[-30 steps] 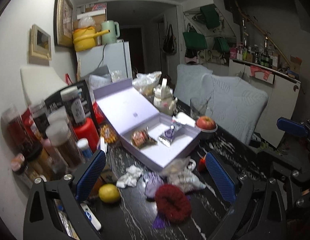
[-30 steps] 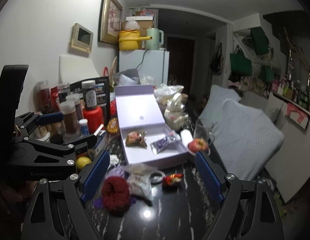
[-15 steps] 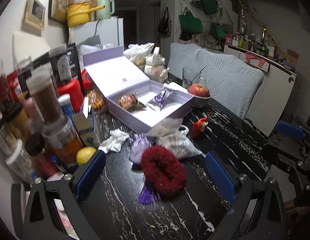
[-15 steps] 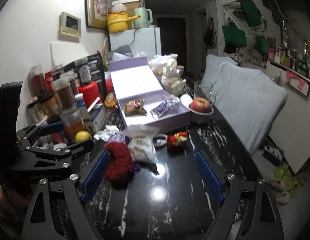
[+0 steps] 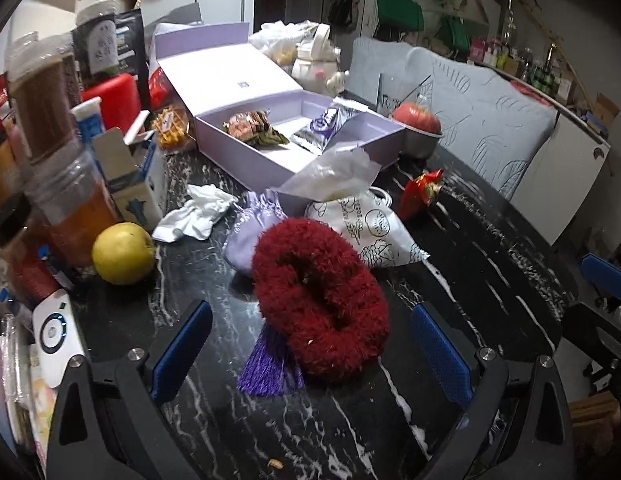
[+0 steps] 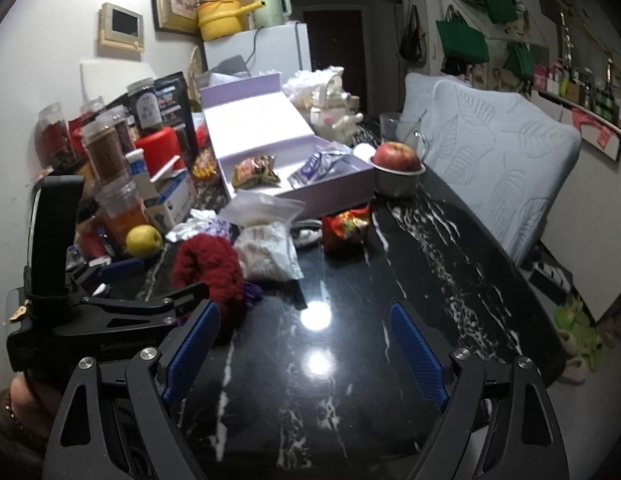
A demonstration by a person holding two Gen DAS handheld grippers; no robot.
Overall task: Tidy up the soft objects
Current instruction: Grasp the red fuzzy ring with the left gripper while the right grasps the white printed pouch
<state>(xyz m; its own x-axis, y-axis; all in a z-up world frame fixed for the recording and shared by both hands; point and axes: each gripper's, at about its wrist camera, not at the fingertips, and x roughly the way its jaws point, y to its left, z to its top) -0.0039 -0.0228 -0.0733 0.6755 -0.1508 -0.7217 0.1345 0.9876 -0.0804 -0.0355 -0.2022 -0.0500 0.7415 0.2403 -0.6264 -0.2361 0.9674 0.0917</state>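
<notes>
Our left gripper (image 5: 310,344), jaws wide w/ nothing held, has the red fuzzy ring (image 5: 320,300) dead ahead on the black table (image 5: 490,280), long axis running away from us (purple tassel (image 5: 270,368) under it). Right gripper (image 6: 304,354), also spread and empty, faces bare tabletop, ring off to its left, so left is nearer. Vs a sec ago both have dropped closer; ring looms much larger.

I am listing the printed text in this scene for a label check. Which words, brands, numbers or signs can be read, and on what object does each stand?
None can be read with certainty.
Dark jar: white label, characters blurred.
Black package: print too small.
Purple snack wrapper: brand blurred.
Lilac box: small mark on its lid, unreadable.
White drawstring bag: drawings only, no words visible.
Red wrapper: print blurred.
</notes>
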